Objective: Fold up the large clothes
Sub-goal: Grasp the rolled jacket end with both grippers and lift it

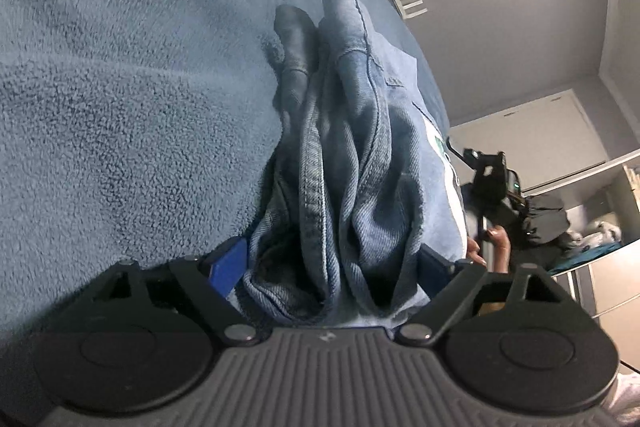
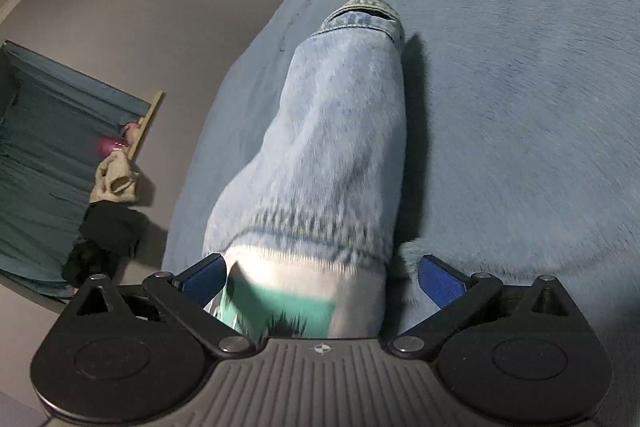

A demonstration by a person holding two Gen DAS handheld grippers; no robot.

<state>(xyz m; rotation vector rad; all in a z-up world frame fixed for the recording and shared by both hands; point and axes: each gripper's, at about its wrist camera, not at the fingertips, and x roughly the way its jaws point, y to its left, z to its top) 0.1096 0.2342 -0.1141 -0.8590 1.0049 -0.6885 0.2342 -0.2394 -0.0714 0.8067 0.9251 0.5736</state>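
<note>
A pair of light blue jeans [image 1: 352, 147] lies on a blue fleece bed cover [image 1: 120, 87]. In the left wrist view my left gripper [image 1: 332, 263] has its blue pads [image 1: 228, 263] set wide around a bunched denim edge that fills the gap between them. In the right wrist view a jeans leg [image 2: 340, 131] runs away from me to its hem [image 2: 364, 11]. My right gripper [image 2: 320, 279] also stands wide, with denim and a white and green label [image 2: 288, 303] between its pads. The right gripper's body shows in the left wrist view [image 1: 488, 175], held by a hand.
The bed cover [image 2: 520, 107] fills the right of the right wrist view, and the bed's edge runs down the left. Beyond it are the floor, dark clothes [image 2: 108, 227] and a beige item [image 2: 116, 179]. Shelves with clutter [image 1: 592, 235] stand past the bed.
</note>
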